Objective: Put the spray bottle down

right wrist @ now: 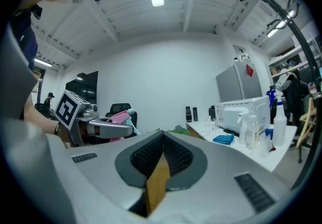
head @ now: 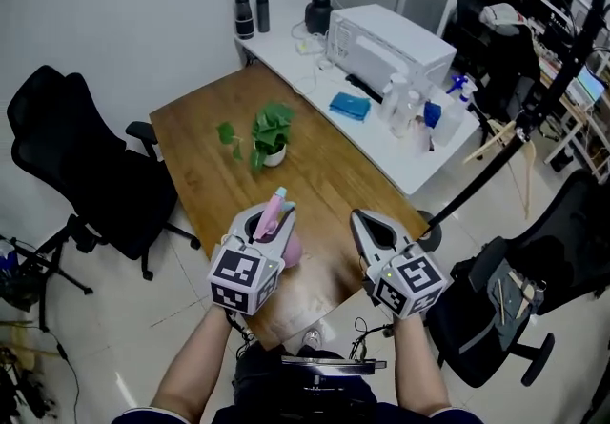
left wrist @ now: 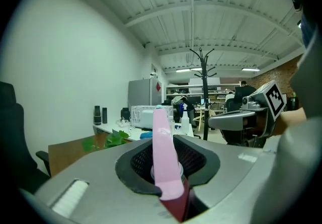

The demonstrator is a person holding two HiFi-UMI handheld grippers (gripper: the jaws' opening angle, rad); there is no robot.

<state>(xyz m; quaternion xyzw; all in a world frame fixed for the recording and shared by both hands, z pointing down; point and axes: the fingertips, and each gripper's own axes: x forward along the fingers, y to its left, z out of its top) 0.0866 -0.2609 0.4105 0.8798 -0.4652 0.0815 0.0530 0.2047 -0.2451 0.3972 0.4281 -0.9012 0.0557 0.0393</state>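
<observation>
Clamping one spray bottle (left wrist: 164, 162) in left gripper (head: 270, 220) | right gripper (head: 367, 219) closed, empty | one plant (head: 271, 134)

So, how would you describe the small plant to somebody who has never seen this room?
Find the brown wooden table in the middle of the room, which meets the white desk at its far end. The plant stands on the far half of the wood, in a small white pot. It is the only green, leafy thing there.
</observation>
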